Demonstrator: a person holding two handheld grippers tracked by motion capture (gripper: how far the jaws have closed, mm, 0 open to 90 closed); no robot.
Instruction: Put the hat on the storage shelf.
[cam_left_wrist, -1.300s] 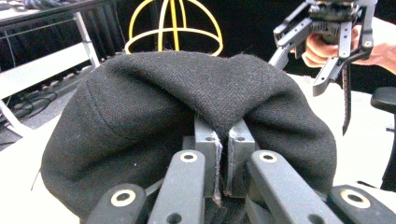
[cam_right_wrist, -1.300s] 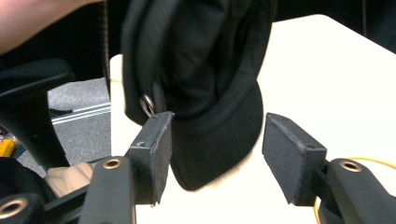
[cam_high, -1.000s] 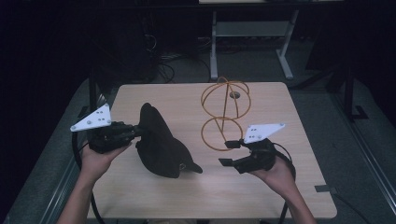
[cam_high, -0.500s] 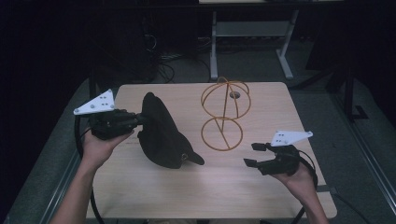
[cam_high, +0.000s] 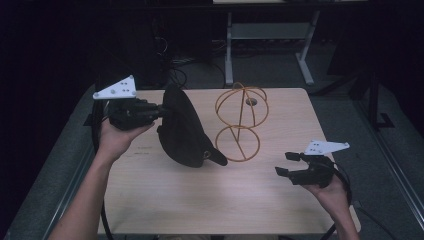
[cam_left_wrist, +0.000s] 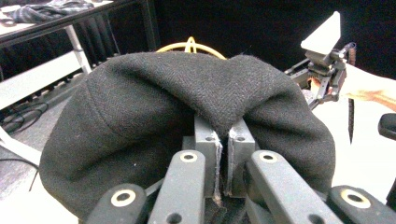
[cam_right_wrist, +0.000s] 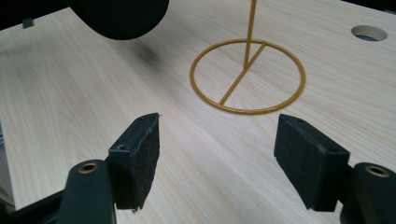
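Observation:
A black woollen cap hangs tilted above the table's left half, peak pointing down at the right. My left gripper is shut on its rear edge; in the left gripper view the cloth is pinched between the jaws of the left gripper. A gold wire stand, a round cage on a stem and ring base, rises mid-table just right of the cap. My right gripper hovers low at the front right; its jaws have just been opening, and the right gripper holds nothing.
The pale wooden table has a round cable hole behind the stand. A white-legged desk and cables stand on the dark floor beyond the far edge. In the left gripper view the right gripper shows behind the cap.
The left gripper has raised the cap and carried it back and leftward. The right gripper has drawn away from the stand to the front right, sunk lower, and spread its jaws wider.

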